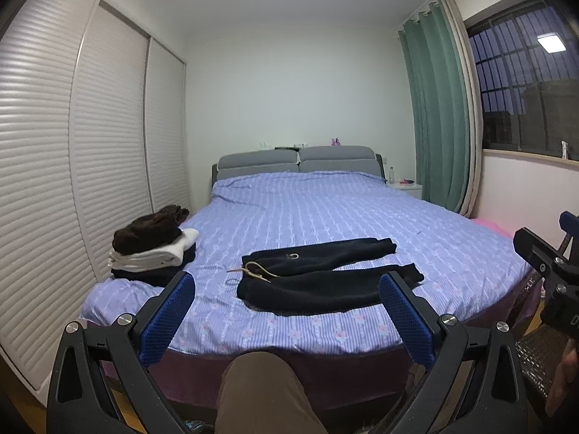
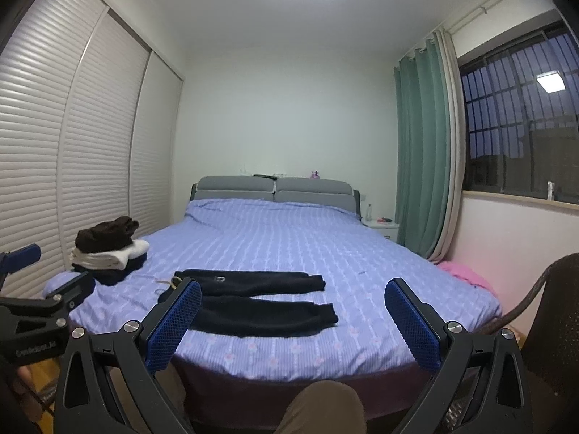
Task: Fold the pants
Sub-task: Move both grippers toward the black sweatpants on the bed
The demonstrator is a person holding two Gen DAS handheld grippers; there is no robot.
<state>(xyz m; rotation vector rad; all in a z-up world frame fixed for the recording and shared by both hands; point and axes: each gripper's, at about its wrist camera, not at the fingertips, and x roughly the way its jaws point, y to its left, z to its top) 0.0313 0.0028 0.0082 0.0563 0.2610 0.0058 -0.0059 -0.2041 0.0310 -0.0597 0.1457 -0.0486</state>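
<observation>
Dark navy pants (image 1: pixel 318 271) lie flat on the near part of the bed (image 1: pixel 325 213), waist to the left with a beige drawstring (image 1: pixel 253 271), both legs stretched to the right. They also show in the right wrist view (image 2: pixel 260 300). My left gripper (image 1: pixel 287 285) is open and empty, held off the foot of the bed, short of the pants. My right gripper (image 2: pixel 293 293) is open and empty, also held back from the bed edge.
A stack of folded clothes (image 1: pixel 152 249), brown on white on dark, sits at the bed's near left corner. White louvred wardrobe doors (image 1: pixel 72 144) line the left. A wicker chair (image 2: pixel 550 307) stands at the right. My knee (image 1: pixel 260 390) shows at the bottom.
</observation>
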